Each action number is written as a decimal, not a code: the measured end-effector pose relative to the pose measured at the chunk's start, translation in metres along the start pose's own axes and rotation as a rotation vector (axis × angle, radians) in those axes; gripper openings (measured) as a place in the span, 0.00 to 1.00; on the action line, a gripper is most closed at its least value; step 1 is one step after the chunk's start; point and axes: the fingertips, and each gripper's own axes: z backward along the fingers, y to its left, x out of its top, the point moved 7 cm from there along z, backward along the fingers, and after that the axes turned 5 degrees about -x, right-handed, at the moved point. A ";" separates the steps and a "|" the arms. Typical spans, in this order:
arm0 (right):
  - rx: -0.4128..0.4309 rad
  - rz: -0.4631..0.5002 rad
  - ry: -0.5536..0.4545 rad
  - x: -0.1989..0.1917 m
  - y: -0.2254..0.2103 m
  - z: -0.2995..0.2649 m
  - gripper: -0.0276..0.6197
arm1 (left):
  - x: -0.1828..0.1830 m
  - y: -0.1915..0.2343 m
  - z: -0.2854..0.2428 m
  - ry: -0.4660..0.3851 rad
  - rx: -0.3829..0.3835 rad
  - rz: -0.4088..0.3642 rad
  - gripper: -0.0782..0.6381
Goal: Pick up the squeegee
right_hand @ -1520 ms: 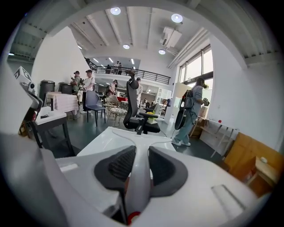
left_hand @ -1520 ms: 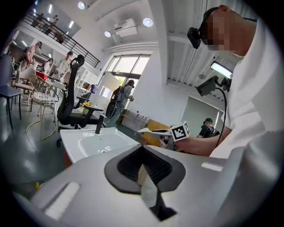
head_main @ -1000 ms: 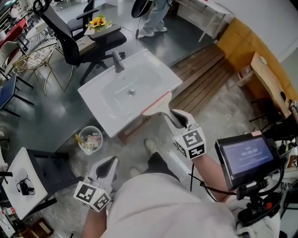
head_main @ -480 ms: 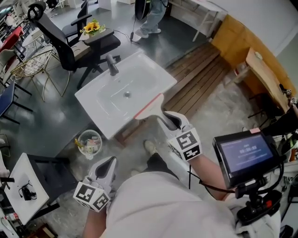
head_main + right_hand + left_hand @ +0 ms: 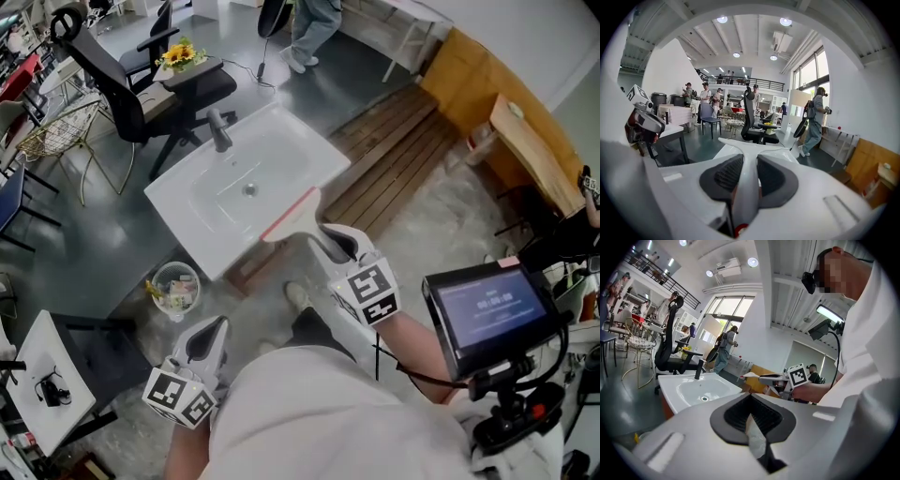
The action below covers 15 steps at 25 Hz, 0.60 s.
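The squeegee (image 5: 290,213) has a white blade with a red edge and a pale handle. It hangs in the air over the front right edge of the white sink (image 5: 308,141). My right gripper (image 5: 335,245) is shut on its handle, and the blade points away from me. In the right gripper view the handle (image 5: 746,187) runs between the dark pads up to the blade. My left gripper (image 5: 207,337) is low at the left beside my body, shut with nothing in it. The left gripper view shows its pads (image 5: 736,416) closed together, with the squeegee (image 5: 749,375) beyond them.
A faucet (image 5: 217,129) stands at the sink's far edge. A black office chair (image 5: 122,75) with yellow flowers is behind it. A bin (image 5: 176,284) sits on the floor below the sink, a small white table (image 5: 37,375) at the left, wooden slats (image 5: 403,150) at the right and a screen (image 5: 492,314) by my right arm.
The head view has drifted a little, so the sink sits slightly lower left. The right gripper still holds the squeegee in much the same place. The left gripper has not moved.
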 end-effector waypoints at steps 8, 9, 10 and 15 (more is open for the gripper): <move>-0.002 0.000 -0.005 0.002 0.001 0.000 0.20 | -0.001 0.002 0.001 0.003 0.003 0.001 0.12; -0.001 0.000 -0.008 0.003 0.001 0.000 0.20 | -0.001 0.002 0.001 0.002 0.003 0.001 0.12; -0.001 0.001 -0.009 0.003 0.001 0.000 0.20 | -0.001 0.002 0.001 0.002 0.002 0.001 0.12; -0.005 0.005 0.002 0.002 0.000 0.000 0.20 | -0.002 0.003 -0.002 0.001 -0.003 0.001 0.12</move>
